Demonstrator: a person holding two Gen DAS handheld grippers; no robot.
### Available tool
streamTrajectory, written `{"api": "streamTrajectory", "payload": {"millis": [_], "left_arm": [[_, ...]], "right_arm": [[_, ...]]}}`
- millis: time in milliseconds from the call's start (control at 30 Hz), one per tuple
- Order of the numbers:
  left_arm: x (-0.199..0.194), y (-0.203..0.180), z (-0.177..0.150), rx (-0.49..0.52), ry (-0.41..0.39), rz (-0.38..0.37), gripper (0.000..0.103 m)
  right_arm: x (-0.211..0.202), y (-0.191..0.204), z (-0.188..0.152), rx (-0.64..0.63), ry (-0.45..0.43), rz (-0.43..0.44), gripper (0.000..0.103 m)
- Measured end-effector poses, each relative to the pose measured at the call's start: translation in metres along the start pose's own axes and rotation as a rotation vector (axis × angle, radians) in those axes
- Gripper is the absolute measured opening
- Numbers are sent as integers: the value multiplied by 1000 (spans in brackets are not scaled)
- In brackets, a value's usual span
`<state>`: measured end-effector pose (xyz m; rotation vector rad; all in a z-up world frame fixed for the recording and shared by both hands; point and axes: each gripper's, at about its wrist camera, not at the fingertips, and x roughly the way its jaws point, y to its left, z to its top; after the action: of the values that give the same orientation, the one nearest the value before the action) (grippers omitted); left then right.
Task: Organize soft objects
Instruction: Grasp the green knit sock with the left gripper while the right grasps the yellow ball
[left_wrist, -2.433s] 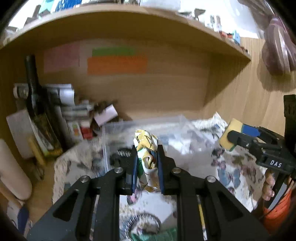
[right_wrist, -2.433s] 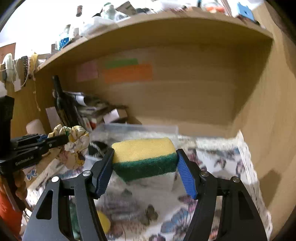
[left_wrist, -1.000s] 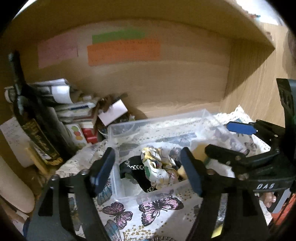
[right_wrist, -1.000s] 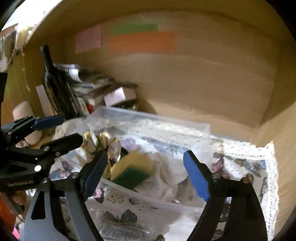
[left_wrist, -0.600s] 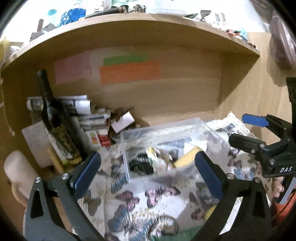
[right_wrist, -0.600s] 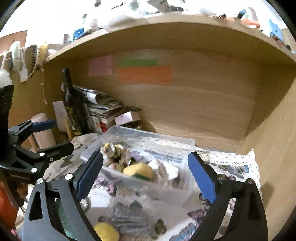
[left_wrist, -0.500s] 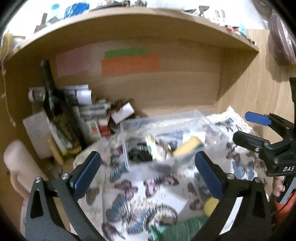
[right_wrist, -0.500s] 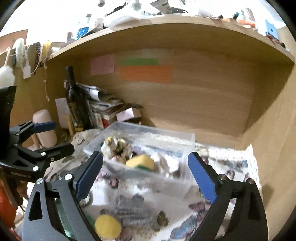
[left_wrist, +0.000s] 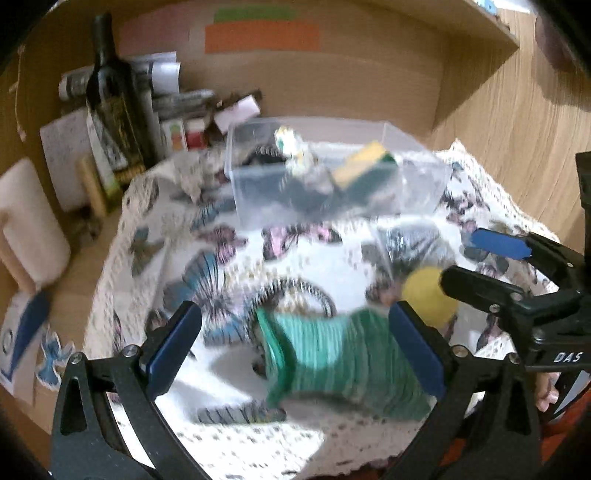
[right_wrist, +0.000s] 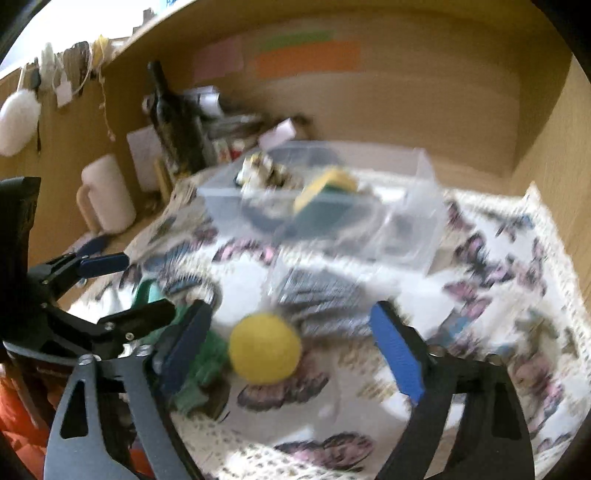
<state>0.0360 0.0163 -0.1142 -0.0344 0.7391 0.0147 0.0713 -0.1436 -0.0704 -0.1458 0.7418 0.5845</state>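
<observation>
Two more soft things are being lined up for pickup. The left tool (left_wrist: 295, 347) is spread wide and empty around the green sock (left_wrist: 343, 363), which lies on the butterfly cloth (left_wrist: 192, 236) in front of the clear box (left_wrist: 332, 177). The right tool (right_wrist: 291, 347) is likewise wide and empty, framing the yellow ball (right_wrist: 264, 347) beside the sock. The sponge (right_wrist: 325, 188) is seen inside the box. Lowering and closing would be called for next.
</observation>
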Motion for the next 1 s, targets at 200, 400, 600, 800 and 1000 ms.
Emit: {"api": "streamTrajectory", "payload": {"millis": [200,400,600,800,1000], "left_arm": [[7,2,-20,-35,49,-49,103],[2,-1,-26,-28,36,-81,59],[-6,2,-25,-28,21,-89,17],[-22,11,-15,-46,-30,-79,14],[-44,21,13,-33,-155,-22,14]], "right_arm": [[16,3,-16,13,74,28,57],[18,8,-22,3,85,52,40],[5,5,-19,3,45,25,39],[-12,-3,-10,22,-19,10,39],[-26,-12,7,27,-87,-16,39]]}}
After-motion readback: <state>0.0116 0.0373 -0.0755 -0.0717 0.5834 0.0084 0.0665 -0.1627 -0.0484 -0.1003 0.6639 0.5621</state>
